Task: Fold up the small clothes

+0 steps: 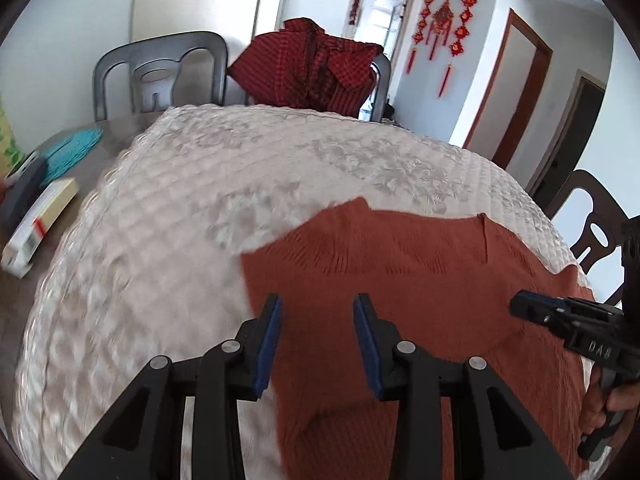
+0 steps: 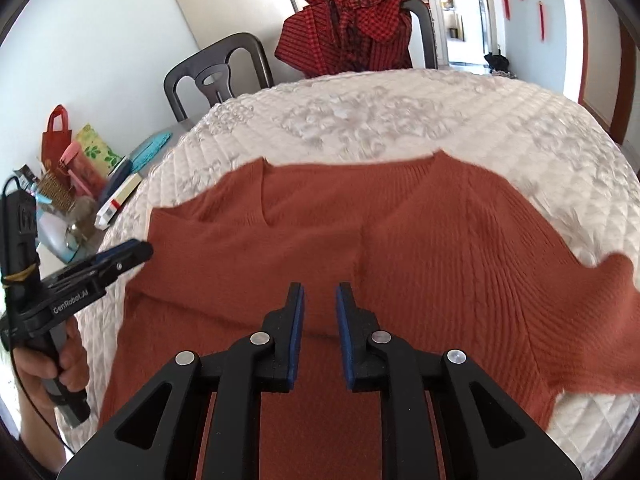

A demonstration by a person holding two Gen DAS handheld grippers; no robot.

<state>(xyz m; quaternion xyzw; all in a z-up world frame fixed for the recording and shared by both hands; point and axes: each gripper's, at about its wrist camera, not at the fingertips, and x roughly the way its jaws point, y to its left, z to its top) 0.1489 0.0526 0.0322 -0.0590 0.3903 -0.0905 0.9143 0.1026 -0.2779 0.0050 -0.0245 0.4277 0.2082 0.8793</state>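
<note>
Garment: a rust-orange ribbed knit V-neck sweater point(image 2: 420, 248) lay flat, cable ribs running down its front, one sleeve folded across the body.
Place: on a white quilted cloth-covered table point(image 2: 400, 120), at the near edge.
Heading: neckline toward twelve o'clock in the right wrist view, hem toward six; its long axis seemed to run twelve to six, though the hem was hidden.
Left gripper point(image 1: 316, 340): blue pads apart, nothing between them, above the sweater's nine o'clock edge.
Right gripper point(image 2: 320, 332): pads slightly apart, empty, over mid-body.
Beyond: red checked cloth point(image 2: 352, 36) draped on a dark chair at twelve.
</note>
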